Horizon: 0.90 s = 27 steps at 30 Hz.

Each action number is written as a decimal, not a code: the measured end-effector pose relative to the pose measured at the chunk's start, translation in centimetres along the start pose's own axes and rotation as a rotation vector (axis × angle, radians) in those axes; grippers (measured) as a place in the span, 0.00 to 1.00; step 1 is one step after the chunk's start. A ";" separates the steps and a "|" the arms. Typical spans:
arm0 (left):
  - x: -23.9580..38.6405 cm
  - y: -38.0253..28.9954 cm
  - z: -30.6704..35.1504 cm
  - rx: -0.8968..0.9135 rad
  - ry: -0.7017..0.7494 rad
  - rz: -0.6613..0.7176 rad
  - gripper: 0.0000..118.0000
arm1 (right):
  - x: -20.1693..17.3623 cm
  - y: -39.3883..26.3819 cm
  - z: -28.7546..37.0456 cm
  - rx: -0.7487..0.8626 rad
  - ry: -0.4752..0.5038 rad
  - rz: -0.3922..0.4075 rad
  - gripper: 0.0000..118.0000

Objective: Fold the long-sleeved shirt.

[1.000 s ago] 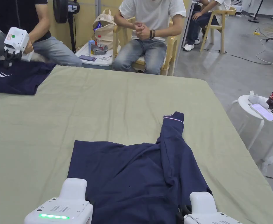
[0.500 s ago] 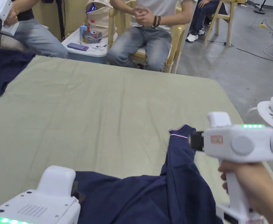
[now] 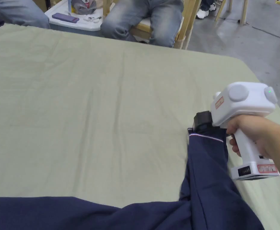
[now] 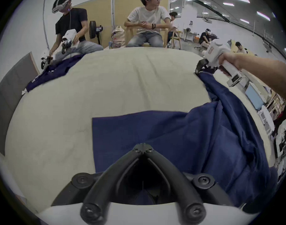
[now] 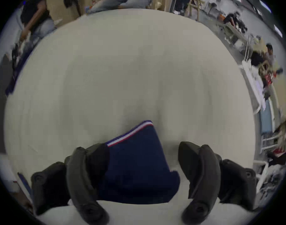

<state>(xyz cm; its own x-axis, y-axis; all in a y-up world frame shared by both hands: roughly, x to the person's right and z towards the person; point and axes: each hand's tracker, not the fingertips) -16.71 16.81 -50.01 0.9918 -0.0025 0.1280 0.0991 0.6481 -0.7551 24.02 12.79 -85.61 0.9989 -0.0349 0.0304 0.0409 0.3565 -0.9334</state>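
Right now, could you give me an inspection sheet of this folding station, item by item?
Surface: wide table under a pale green cloth, lightly creased.
Job's things: dark navy long-sleeved shirt spread at the near edge; one sleeve stretches away, its striped cuff lying between the jaws of the right gripper.
Clutter: second navy garment at the far left corner, worked by another person.
Grippers: right gripper open around the cuff, not yet closed; left gripper shut, tips together over the shirt body; whether it pinches cloth, cannot tell.
Cables: one on the grey floor.
Surroundings: seated people, wooden chairs, white side table with small items.
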 end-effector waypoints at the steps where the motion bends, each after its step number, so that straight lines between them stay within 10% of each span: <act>1: -0.3 0.0 -0.1 -0.007 0.011 -0.002 0.00 | 0.1 0.0 0.7 0.000 -0.019 0.015 0.54; 2: -0.6 -0.1 0.1 -0.007 0.006 0.003 0.00 | -0.3 -0.2 1.6 0.026 -0.001 0.044 0.09; 3: -0.8 -0.3 0.3 -0.007 0.008 0.015 0.00 | -1.0 -0.3 2.5 0.049 -0.117 0.111 0.04; 4: -1.0 -0.4 0.6 -0.009 0.011 0.036 0.00 | -1.8 -1.2 4.2 0.055 -0.237 0.168 0.04; 6: -1.3 -0.6 1.8 -0.014 0.023 0.061 0.00 | -2.0 -2.6 6.4 0.009 -0.070 0.200 0.04; 17: -1.4 -5.6 14.7 0.010 0.037 0.074 0.00 | -5.4 -17.0 22.9 0.269 0.037 0.407 0.04; 23: 0.3 -10.8 20.2 0.004 0.031 0.068 0.00 | -6.9 -33.5 27.3 0.270 0.012 0.437 0.04; 27: 1.4 -13.2 22.3 0.018 0.036 0.035 0.00 | -7.4 -42.6 24.9 0.140 0.081 0.301 0.04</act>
<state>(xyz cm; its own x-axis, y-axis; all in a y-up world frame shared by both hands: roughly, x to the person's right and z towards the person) -18.47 25.26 -25.56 0.9969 -0.0066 0.0778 0.0627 0.6617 -0.7471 15.41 21.08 -37.18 0.9619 0.0195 -0.2729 -0.2475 0.4868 -0.8377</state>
